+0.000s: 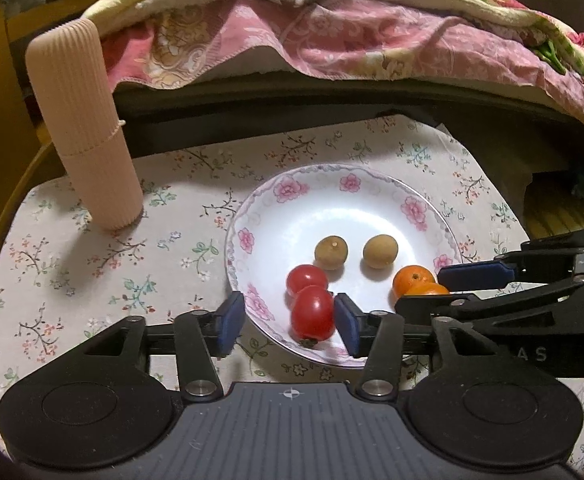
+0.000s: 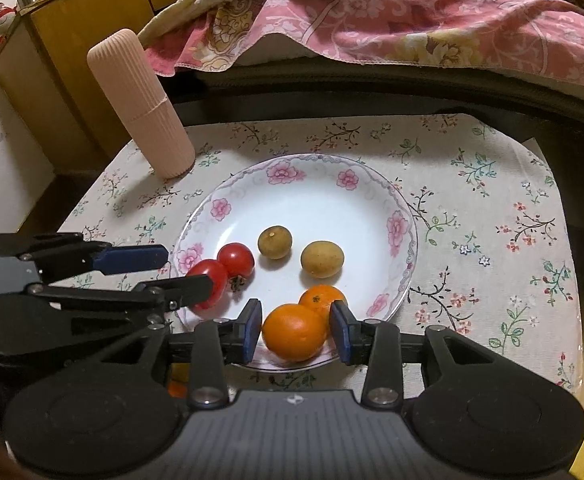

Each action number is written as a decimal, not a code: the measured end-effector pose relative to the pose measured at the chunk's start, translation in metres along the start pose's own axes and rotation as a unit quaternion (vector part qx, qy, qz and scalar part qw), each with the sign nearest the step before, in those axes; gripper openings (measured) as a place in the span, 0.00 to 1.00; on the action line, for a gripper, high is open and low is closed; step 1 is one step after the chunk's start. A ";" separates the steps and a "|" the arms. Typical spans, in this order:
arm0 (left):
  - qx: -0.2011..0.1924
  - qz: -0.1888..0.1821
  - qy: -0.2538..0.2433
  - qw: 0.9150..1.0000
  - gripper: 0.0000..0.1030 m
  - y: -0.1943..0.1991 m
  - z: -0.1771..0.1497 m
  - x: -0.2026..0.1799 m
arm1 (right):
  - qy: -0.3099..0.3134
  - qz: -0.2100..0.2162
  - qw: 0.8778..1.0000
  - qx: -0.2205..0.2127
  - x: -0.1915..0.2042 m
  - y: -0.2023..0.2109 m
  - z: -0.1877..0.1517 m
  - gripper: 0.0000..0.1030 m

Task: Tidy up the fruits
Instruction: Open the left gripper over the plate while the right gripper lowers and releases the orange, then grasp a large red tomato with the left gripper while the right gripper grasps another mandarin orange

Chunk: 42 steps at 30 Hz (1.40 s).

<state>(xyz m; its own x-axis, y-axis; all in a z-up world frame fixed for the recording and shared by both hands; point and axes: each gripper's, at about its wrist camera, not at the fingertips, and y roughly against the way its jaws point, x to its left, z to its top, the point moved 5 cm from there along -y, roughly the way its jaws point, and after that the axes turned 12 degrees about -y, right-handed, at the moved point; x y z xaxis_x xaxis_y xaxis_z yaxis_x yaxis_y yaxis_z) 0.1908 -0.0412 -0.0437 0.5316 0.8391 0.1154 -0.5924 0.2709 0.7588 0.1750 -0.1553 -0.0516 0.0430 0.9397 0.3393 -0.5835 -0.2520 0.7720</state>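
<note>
A white floral plate (image 1: 292, 200) (image 2: 312, 204) holds two red tomatoes, two brown longans (image 1: 331, 252) (image 2: 274, 242) and two oranges. My left gripper (image 1: 287, 326) is open around the near tomato (image 1: 312, 314); its right pad touches the fruit and its left pad stands apart. The second tomato (image 1: 306, 278) lies just behind. My right gripper (image 2: 296, 330) is open around the near orange (image 2: 294, 332), with small gaps on both sides. The second orange (image 2: 320, 298) lies behind it. In each view the other gripper's fingers show at the side.
A tall ribbed pink cylinder (image 1: 81, 128) (image 2: 143, 108) stands at the back left on the floral tablecloth (image 1: 71, 260). A bed with pink quilts (image 1: 332, 32) runs behind the table. A yellow wooden cabinet (image 2: 71, 40) stands at the left.
</note>
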 end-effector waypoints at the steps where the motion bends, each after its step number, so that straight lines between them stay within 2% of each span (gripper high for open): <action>1: -0.002 0.000 0.000 1.000 0.60 0.001 0.000 0.001 | 0.003 -0.001 1.000 0.002 0.000 -0.001 -0.001 0.43; 10: -0.012 -0.009 -0.004 1.000 0.64 0.014 -0.004 0.003 | 0.012 -0.004 1.000 -0.016 0.004 0.009 -0.002 0.44; 21: 0.005 -0.007 -0.012 1.000 0.64 0.025 -0.030 0.015 | 0.019 0.005 1.000 -0.016 0.016 0.016 -0.008 0.44; 42: 0.027 -0.039 -0.036 0.998 0.65 0.042 -0.069 0.019 | 0.101 0.050 0.991 0.072 0.063 0.006 -0.065 0.44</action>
<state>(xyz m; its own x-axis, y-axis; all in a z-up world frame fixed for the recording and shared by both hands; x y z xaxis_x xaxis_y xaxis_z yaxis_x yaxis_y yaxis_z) 0.1346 0.0188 -0.0539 0.6179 0.7799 0.0997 -0.5151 0.3057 0.8008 0.1211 -0.0827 -0.0605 -0.1812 0.9320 0.3140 -0.4546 -0.3625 0.8136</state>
